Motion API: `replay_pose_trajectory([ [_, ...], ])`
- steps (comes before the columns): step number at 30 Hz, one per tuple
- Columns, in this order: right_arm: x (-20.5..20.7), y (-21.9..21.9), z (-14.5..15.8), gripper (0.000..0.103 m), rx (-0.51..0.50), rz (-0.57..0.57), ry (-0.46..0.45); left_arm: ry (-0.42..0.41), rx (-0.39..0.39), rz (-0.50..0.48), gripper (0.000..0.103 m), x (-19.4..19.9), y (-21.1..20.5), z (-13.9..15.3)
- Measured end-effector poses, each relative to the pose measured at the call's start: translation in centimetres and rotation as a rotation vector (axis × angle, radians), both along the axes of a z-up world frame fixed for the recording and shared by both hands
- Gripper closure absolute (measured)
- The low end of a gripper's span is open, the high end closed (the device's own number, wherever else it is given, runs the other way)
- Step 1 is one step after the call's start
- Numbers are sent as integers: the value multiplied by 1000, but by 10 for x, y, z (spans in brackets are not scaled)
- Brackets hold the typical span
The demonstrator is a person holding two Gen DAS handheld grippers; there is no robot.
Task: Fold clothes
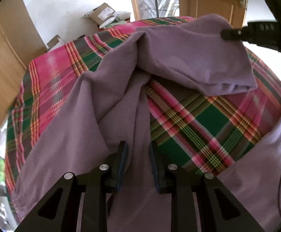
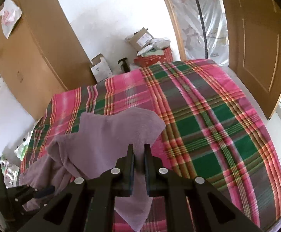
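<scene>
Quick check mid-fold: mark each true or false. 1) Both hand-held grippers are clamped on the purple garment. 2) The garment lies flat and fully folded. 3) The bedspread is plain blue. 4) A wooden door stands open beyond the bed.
1) True: the left hand-held gripper and right hand-held gripper each pinch the purple garment.
2) False: it is lifted and bunched.
3) False: the bedspread is pink-and-green plaid.
4) True: the wooden door stands open.

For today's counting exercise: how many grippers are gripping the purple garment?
2: the left gripper pinches the purple garment near the bed's near edge; the right gripper holds a raised corner above the plaid bedspread.
</scene>
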State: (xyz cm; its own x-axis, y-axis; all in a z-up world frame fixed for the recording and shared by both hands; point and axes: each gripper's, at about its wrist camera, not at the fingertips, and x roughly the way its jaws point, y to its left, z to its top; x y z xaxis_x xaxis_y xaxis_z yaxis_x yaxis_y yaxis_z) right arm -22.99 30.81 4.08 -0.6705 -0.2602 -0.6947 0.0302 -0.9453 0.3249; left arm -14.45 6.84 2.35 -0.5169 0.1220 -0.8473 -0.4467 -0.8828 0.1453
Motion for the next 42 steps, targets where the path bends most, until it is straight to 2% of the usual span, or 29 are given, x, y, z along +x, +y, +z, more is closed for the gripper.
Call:
replay_pose_trajectory([
  [4,-7,8,-1,94,-17,-12,-5,5,-8,-14,79,2,1,0],
  [8,-8,13,0,94,-20,-27,-5,-7,10,-39,93,5,-5,2],
  [10,-8,16,1,94,-22,-39,-2,-39,70,-45,101,3,-14,5],
  [12,-7,20,3,94,-19,-47,3,-71,130,-55,103,2,-20,9],
  [17,-9,27,10,94,-13,-69,18,-107,217,-115,103,15,-36,16],
  [19,-10,30,14,95,-9,-81,28,-99,210,-124,103,18,-37,17],
  [22,-12,36,23,95,-4,-105,45,-82,187,-81,102,10,-36,16],
  [24,-14,39,28,95,-6,-122,55,-71,168,-49,96,4,-35,15],
  [26,-18,39,31,95,4,-122,55,-47,103,-51,93,3,-24,9],
  [29,-24,36,31,95,59,-121,55,-54,75,-68,91,0,-13,2],
  [31,-30,36,29,95,92,-127,54,-49,81,-66,91,-2,-12,2],
  [42,-78,50,12,96,139,-209,-4,-57,129,-72,89,-4,-20,2],
])
